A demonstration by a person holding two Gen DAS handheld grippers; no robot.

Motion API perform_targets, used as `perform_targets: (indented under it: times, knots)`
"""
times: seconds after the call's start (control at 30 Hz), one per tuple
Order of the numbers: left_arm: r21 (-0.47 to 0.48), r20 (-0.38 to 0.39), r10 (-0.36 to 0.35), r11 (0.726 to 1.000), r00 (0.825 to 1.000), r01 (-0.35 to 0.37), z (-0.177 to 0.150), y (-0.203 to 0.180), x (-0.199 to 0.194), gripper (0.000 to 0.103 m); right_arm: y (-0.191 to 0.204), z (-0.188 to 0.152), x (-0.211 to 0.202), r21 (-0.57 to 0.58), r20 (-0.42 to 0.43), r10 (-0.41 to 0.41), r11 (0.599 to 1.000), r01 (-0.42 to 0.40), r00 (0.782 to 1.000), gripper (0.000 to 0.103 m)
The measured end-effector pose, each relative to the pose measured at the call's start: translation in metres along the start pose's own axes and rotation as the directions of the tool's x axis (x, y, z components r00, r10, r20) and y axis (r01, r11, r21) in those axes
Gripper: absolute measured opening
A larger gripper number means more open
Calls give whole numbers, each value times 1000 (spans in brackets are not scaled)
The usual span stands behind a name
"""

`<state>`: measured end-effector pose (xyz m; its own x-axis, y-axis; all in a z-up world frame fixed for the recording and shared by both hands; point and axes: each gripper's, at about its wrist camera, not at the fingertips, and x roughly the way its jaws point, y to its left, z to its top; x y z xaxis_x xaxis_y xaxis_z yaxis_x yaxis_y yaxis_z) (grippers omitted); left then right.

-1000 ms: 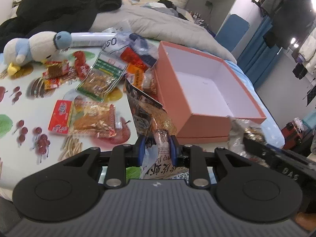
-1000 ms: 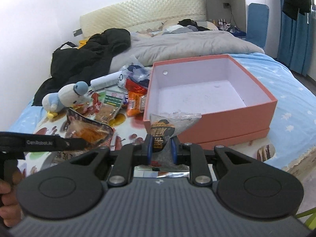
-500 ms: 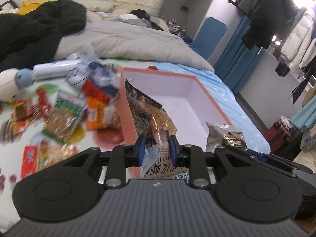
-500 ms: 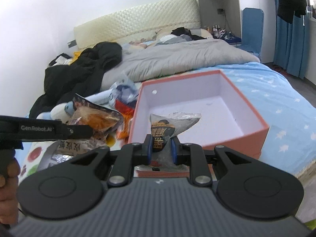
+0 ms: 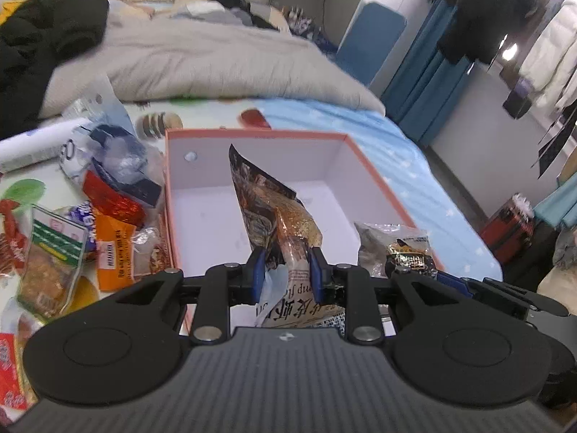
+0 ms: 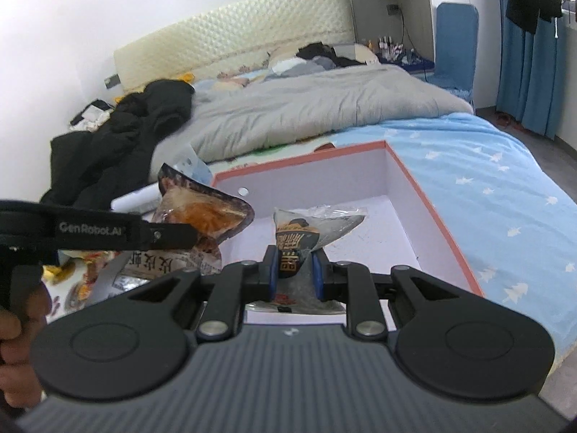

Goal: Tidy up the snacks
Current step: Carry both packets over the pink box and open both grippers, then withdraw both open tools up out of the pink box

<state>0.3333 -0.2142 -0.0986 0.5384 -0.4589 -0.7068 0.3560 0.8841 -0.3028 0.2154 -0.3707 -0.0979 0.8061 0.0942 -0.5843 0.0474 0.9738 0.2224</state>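
An open salmon-pink box (image 5: 375,166) with a white inside lies on the bed; it also shows in the right wrist view (image 6: 425,195). My left gripper (image 5: 285,270) is shut on a dark snack bag with orange contents (image 5: 277,209), held over the box's near left part; the bag also shows in the right wrist view (image 6: 202,213). My right gripper (image 6: 295,269) is shut on a grey snack packet (image 6: 310,227), held above the box's near edge; the packet also shows in the left wrist view (image 5: 393,245).
Several loose snack packs (image 5: 108,223) lie left of the box on a fruit-print sheet. A grey duvet (image 5: 202,57) and black clothes (image 5: 39,43) lie behind. The blue bed sheet (image 6: 505,187) runs right of the box to the bed's edge.
Both grippers have moved forward with their packets, from in front of the box to above its inside. The left gripper swung right, away from the snack pile.
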Motion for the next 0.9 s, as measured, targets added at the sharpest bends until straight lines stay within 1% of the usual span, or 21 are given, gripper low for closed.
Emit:
perform_targets:
  times: [0.17,0.27,0.47,0.53,0.57,0.6,0.63,0.67,0.73,0.77,0.8,0.9]
  knots:
    - [5,-60,15,1000,998,-14,1,10,43,30,-15,-6,34,19,-58,-3,1000,4,998,23]
    - [8,-88,23,1000,996,-23,1,16,60,30,-22,-10,53,39,-89,-2,999,5,996,23]
    - [7,-118,18,1000,993,-18,-1,20,77,30,-28,-13,76,39,-117,-3,999,8,993,24]
    - [3,-118,14,1000,993,-14,-2,20,76,31,-30,-12,81,44,-127,0,999,6,992,24]
    - [5,-121,21,1000,992,-20,-2,20,76,35,-32,-12,82,47,-131,3,999,4,991,24]
    - [7,-124,28,1000,992,-27,-2,19,75,46,-33,-12,82,52,-135,6,999,1,991,24]
    - [7,-123,38,999,992,-37,-2,20,74,52,-34,-11,82,55,-136,8,998,-1,991,24]
    - [9,-114,42,999,993,-41,-2,20,71,55,-33,-10,82,57,-139,11,998,-3,990,26]
    - [20,-98,39,999,994,-38,-2,18,61,55,-34,-8,80,73,-142,16,997,-6,990,38]
    - [27,-92,39,999,995,-37,-2,17,56,55,-34,-8,78,82,-139,11,997,0,990,50]
    - [31,-83,38,999,996,-36,-1,16,48,55,-33,-7,74,86,-131,3,996,8,991,56]
    - [42,-48,34,999,998,-32,-3,13,23,55,-28,-6,60,86,-105,-6,996,15,994,56]
